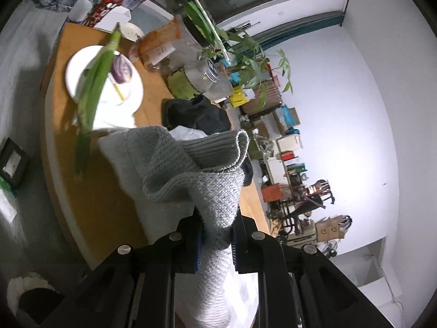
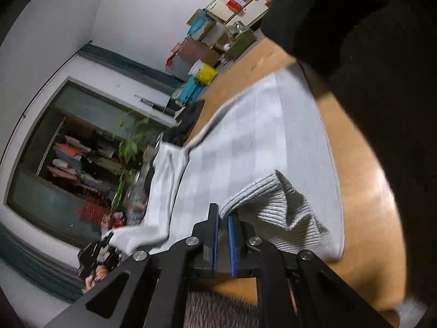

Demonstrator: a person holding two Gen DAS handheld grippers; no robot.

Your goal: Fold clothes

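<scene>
Holding a grey knit sweater (image 1: 191, 180) by its hem, we have both claws clamped on fabric. In the left wrist view the left claw (image 1: 215, 235) is narrow, its blue pads pinching a thick bunch of knit at lower centre, with the ribbed edge flopping open above it. In the right wrist view the right claw (image 2: 223, 229) is nearly closed at lower centre; the ribbed hem corner sits right at the pads and looks caught, though only a thin bit of it. The rest of the sweater drapes up and away across the wooden table (image 2: 363, 169) toward the middle of the frame. The left claw (image 2: 98, 251) also shows at lower left of that view, gripping the other end.

Risks, as we judge them: the right grip is shallow, so a tug could pull the hem free and drop that side. Uneven lift between claws would skew the fold line. In the left view a white plate (image 1: 82, 68) with a leek and cut red onion, plus jars (image 1: 207, 79), sit near the cloth at upper left; swinging fabric could sweep them.
</scene>
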